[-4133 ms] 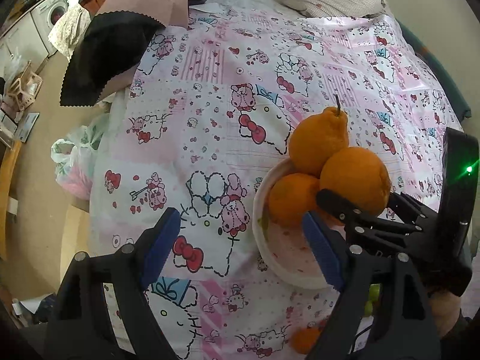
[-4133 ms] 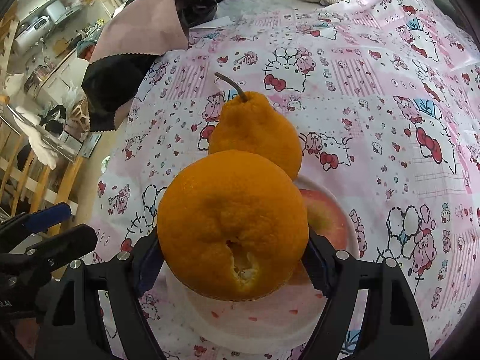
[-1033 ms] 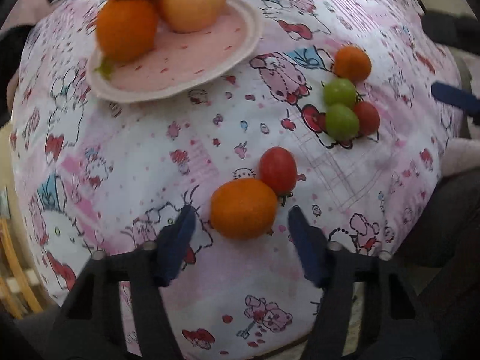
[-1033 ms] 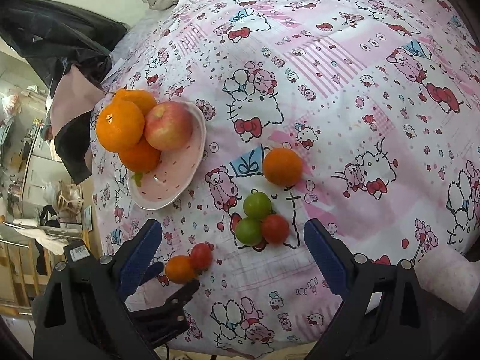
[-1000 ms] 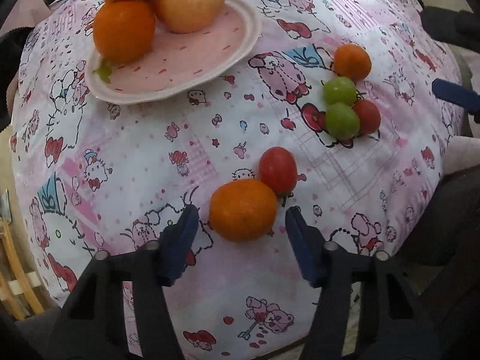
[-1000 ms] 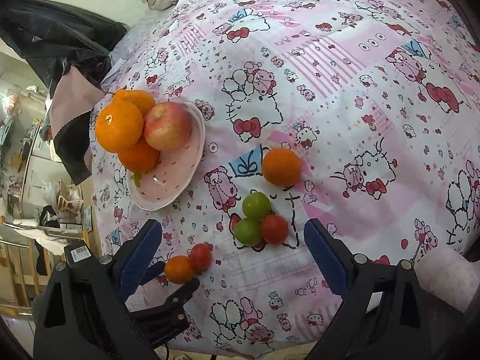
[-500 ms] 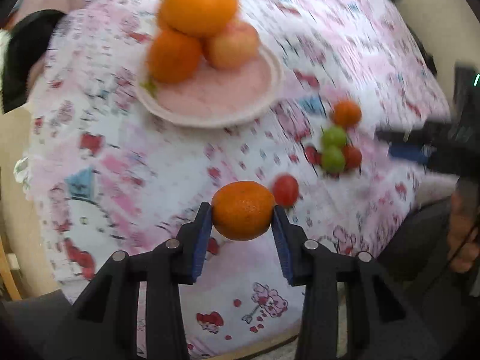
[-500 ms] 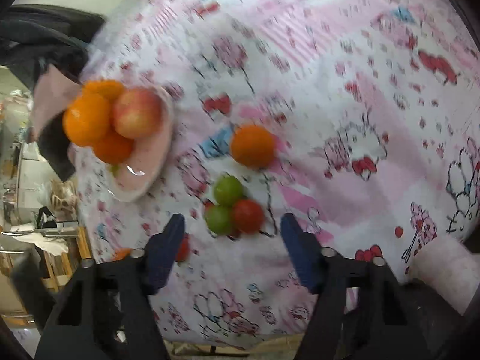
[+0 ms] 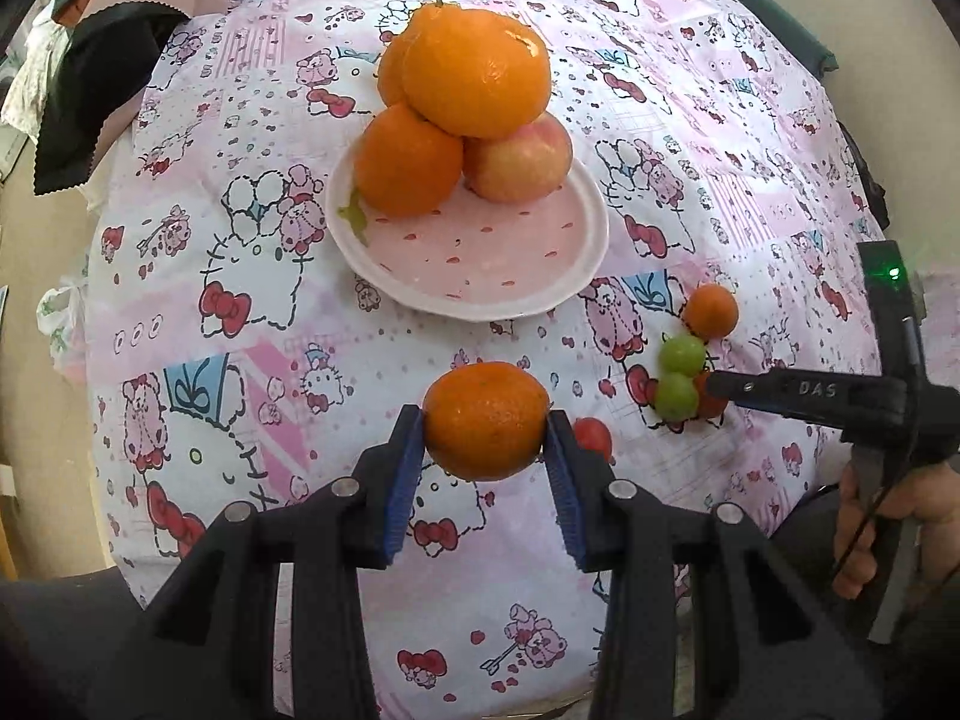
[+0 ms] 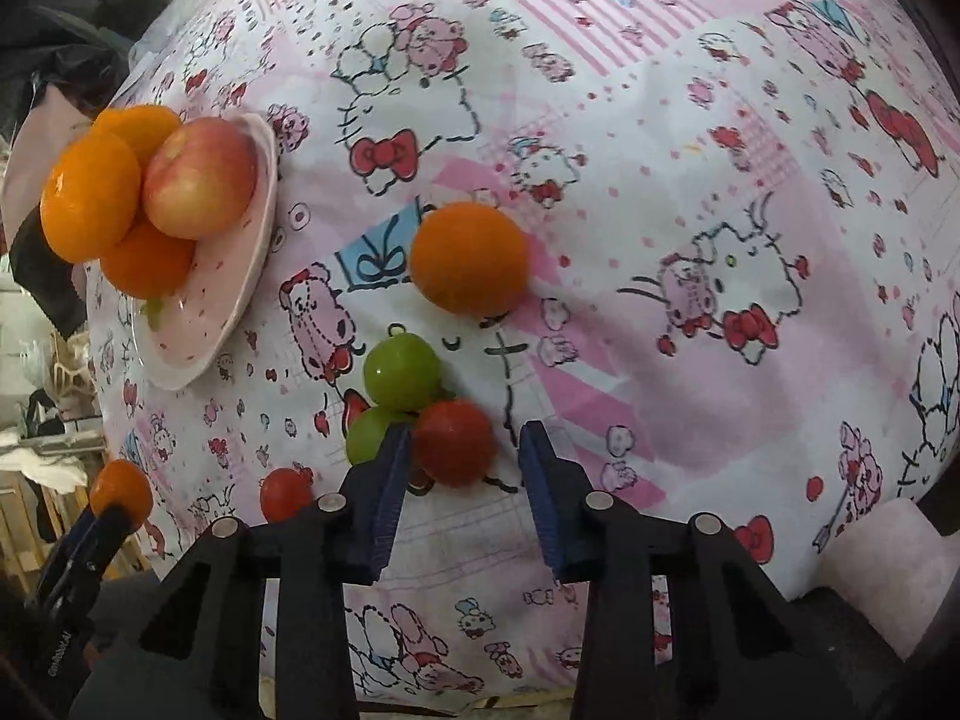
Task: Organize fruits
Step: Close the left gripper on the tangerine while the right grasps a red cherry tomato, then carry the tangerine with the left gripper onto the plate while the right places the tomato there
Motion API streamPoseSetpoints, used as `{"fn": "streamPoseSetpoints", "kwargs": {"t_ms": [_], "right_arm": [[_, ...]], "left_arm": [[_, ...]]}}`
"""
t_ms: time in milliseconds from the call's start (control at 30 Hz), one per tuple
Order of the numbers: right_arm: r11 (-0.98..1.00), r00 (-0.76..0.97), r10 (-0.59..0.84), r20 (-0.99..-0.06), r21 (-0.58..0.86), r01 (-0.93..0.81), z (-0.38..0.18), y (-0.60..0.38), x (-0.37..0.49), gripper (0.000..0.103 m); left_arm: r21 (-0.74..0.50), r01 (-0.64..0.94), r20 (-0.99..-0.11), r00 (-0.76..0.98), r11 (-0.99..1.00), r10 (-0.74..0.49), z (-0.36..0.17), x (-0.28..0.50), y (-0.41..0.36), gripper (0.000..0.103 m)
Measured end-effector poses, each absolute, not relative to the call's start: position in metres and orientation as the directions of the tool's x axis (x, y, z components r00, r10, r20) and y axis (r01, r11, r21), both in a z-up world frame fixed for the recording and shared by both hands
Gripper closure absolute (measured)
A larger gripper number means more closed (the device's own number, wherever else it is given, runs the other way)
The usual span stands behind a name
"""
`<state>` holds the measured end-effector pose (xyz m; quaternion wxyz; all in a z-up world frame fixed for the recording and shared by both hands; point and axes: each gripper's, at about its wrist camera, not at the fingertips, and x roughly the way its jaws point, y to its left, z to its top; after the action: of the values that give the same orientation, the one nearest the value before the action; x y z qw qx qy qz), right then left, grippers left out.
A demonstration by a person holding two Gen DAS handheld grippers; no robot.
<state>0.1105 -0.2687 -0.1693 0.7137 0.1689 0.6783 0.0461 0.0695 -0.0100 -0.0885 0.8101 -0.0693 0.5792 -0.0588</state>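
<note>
My left tongs (image 9: 486, 438) are clenched on a mandarin (image 9: 486, 420) — both blue pads press its sides, and it hangs clear of the cloth (image 9: 240, 276). Ahead of them sits the plate (image 9: 480, 276), piled at its far side with oranges (image 9: 474, 72) and an apple (image 9: 519, 159). My right tongs (image 10: 465, 462) are closing around a red tomato (image 10: 455, 443); the left pad touches it, the right pad stands just apart (no grip yet). Two green fruits (image 10: 401, 375) touch the tomato just ahead-left; another mandarin (image 10: 469, 258) lies further ahead. A second tomato (image 10: 285, 493) rests to the left.
</note>
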Motion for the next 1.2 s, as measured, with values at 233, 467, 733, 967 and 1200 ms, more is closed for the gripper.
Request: {"fn": "streamPoseSetpoints", "kwargs": {"t_ms": [233,467,733,967,1200], "right_arm": [[0.932,0.084,0.321,-0.943,0.33,0.151,-0.168,-0.267,0.109,0.072],[0.891,0.18,0.405,-0.896,0.431,0.142,-0.135,-0.276,0.095,0.072],[0.793,0.295,0.571,-0.766,0.608,0.042,-0.097,-0.26,0.098,0.072],[0.755,0.299,0.64,-0.708,0.651,-0.076,-0.08,-0.228,0.113,0.072],[0.774,0.278,0.628,-0.727,0.621,-0.124,-0.08,-0.211,0.142,0.072]], "left_arm": [[-0.175,0.011,-0.925,0.342,0.984,-0.169,-0.086,0.069,-0.006,0.067],[-0.173,-0.032,-0.922,0.356,0.984,-0.15,-0.086,0.07,0.006,0.067],[-0.185,-0.072,-0.906,0.4,0.98,-0.141,-0.08,0.07,0.014,0.067],[-0.151,-0.064,-0.909,0.4,0.986,-0.114,-0.08,0.079,0.014,0.067],[-0.087,-0.022,-0.92,0.386,0.996,-0.071,-0.081,0.113,0.012,0.067]]}}
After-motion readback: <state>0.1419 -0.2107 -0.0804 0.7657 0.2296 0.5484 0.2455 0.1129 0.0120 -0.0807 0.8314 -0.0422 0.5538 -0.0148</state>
